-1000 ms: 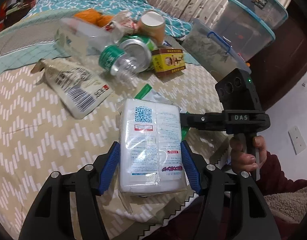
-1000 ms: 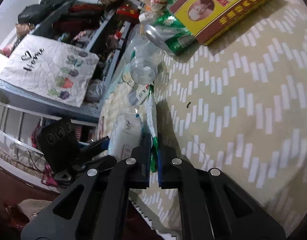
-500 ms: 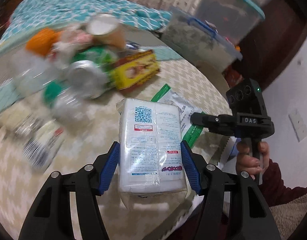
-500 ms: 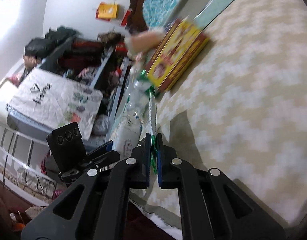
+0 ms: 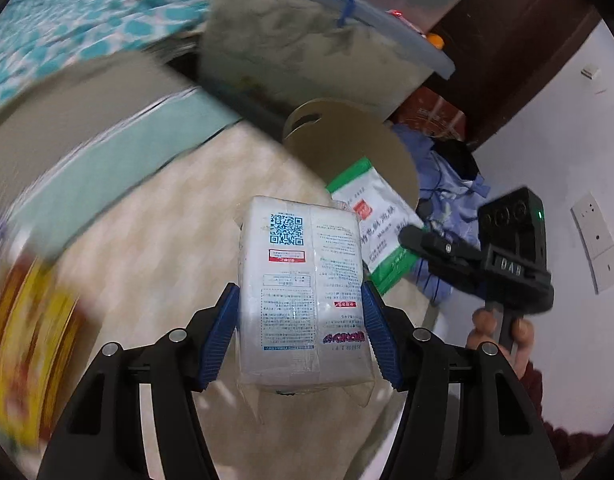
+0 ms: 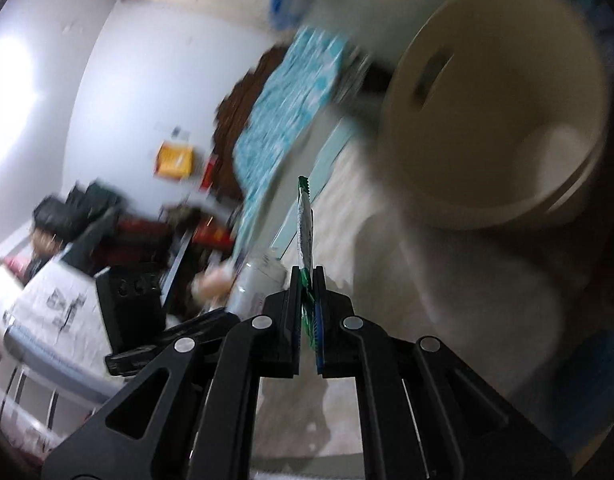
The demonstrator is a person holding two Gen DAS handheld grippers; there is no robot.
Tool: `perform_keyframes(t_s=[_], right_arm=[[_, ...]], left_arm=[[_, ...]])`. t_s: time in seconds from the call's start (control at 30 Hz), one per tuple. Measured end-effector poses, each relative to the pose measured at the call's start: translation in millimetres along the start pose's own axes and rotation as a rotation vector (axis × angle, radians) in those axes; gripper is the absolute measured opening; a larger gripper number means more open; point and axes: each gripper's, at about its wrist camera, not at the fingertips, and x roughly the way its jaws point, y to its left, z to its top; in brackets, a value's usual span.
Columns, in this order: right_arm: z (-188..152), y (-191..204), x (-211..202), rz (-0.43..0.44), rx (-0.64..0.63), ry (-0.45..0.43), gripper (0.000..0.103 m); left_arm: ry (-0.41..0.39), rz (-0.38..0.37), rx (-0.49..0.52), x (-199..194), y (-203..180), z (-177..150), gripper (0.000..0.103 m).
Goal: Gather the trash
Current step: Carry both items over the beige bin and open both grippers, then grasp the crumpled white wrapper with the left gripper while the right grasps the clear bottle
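Observation:
My left gripper (image 5: 301,320) is shut on a white tissue pack (image 5: 301,292) with a blue QR code, held above the bed's chevron bedspread (image 5: 155,248). My right gripper (image 6: 306,292) is shut on a flat green-and-white sachet (image 6: 305,224), seen edge-on in its own view. In the left wrist view the same sachet (image 5: 373,216) hangs from the right gripper (image 5: 407,236), whose handle a hand (image 5: 503,332) holds. A beige round bin (image 5: 347,136) stands just past the bed's edge; in the right wrist view the bin (image 6: 495,120) fills the upper right, mouth facing me.
A yellow-and-red box (image 5: 31,344) lies blurred at the left on the bed. A clear storage box with blue handle (image 5: 311,40) stands behind the bin. Blue clothing (image 5: 447,184) lies on the floor by a white wall (image 5: 567,160). Cluttered shelves (image 6: 107,240) are at the left.
Both grippers have swung away from the trash pile on the bed toward the beige bin, each keeping its hold. The cans and bottle have left the view; the bin has come in.

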Motion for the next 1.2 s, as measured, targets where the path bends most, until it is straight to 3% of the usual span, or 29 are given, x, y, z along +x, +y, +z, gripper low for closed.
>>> perform_keyframes(t_s=[0.13, 0.2, 0.23, 0.27, 0.33, 0.47, 0.57, 0.73, 0.9, 1.03, 1.2], right_arm=[[34.0, -14.5, -19.7, -0.133, -0.011, -0.107, 0.011], [44.0, -18.3, -22.0, -0.198, -0.016, -0.156, 0.011], [46.6, -20.6, -22.5, -0.205, -0.018, -0.161, 0.017], [49.4, -21.3, -22.3, -0.21, -0.017, -0.169, 0.047], [49.5, -20.1, -27.1, -0.228, -0.026, -0.221, 0.092], [48.2, -2.4, -25.2, -0.234, -0.098, -0.229, 0.085], [25.1, 17.5, -24.7, -0.203, -0.135, -0.224, 0.085], [-1.3, 50.4, 2.2, -0.13, -0.195, -0.122, 0.082], [-36.1, 85.7, 49.1, -0.07, -0.254, 0.018, 0.078], [-68.3, 108.3, 94.7, -0.032, -0.271, 0.151, 0.075], [-123.8, 145.5, 153.6, 0.026, -0.342, 0.313, 0.071]], left_arm=[[-0.006, 0.026, 0.066, 48.0, -30.5, 61.0, 0.062], [-0.012, 0.053, 0.072, 63.3, -38.0, 75.0, 0.081], [-0.01, 0.062, 0.068, 72.8, -41.5, 82.6, 0.083], [-0.007, 0.061, 0.064, 79.2, -44.4, 87.9, 0.084], [0.002, 0.053, 0.052, 84.2, -47.6, 92.2, 0.084], [-0.061, 0.005, 0.021, 54.2, -44.4, 83.9, 0.084], [-0.122, -0.031, 0.017, 18.4, -41.2, 62.9, 0.084], [-0.147, 0.009, 0.076, -28.5, -37.3, -1.6, 0.084], [-0.127, 0.1, 0.049, -66.7, -3.7, -80.6, 0.083], [-0.16, 0.155, -0.069, -109.9, 36.9, -135.5, 0.082], [-0.274, 0.221, -0.26, -175.5, 82.4, -196.7, 0.081]])
